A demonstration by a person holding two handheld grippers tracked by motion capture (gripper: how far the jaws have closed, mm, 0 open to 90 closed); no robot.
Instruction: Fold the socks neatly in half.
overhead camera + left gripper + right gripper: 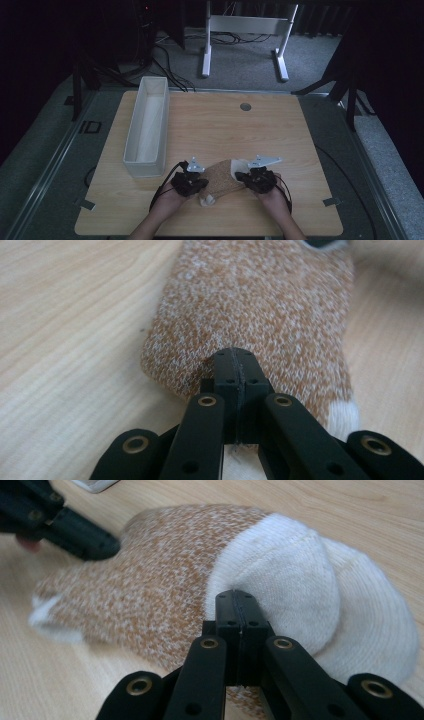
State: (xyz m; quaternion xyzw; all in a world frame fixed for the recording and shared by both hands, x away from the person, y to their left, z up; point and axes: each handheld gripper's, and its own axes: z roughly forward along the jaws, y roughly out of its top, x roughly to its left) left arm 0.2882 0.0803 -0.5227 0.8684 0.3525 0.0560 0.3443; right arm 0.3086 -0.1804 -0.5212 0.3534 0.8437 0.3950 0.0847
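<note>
— Brown-and-white speckled sock (224, 179) lies flat near the bench's (220, 122) front edge, one white end rounded.
— And each hand-held gripper?
— Left hand-held gripper (234, 360) is closed tight at the sock's brown end; right hand-held gripper (237, 601) is closed tight against the white end.
— Counts?
— One sock, two grippers, one white box (148, 125) beside them.

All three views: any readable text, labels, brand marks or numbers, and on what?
None can be read.
Speckled brown-and-white knitted sock: no label or print shows.
Long white fabric bin: plain walls, no marking.
Light wooden table: no text; the small round grey disc is too small to tell.
Black jaws of both hand-held grippers: no lettering.
</note>
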